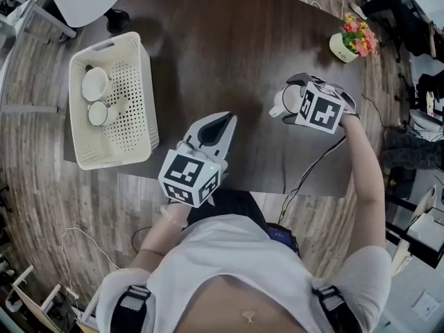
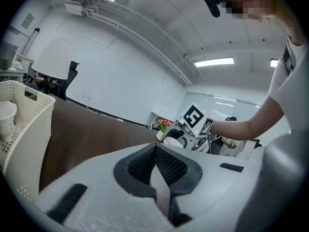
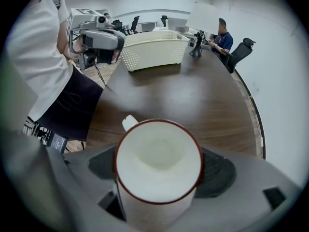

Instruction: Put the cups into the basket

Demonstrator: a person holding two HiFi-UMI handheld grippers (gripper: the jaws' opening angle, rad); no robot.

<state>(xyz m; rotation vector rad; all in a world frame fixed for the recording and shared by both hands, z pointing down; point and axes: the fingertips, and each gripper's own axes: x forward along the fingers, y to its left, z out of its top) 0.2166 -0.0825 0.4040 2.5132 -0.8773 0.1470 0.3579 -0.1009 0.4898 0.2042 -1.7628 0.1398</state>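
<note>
The dark wooden surface (image 1: 229, 54) carries a white perforated basket (image 1: 150, 96) at its left edge, with two white cups (image 1: 95, 83) inside. At the right, the right tool (image 1: 295, 97) pinches a red-rimmed white cup (image 3: 158, 163), held clear of the surface. Near the middle, the left tool (image 1: 216, 125) has its jaws pressed together, empty.
</note>
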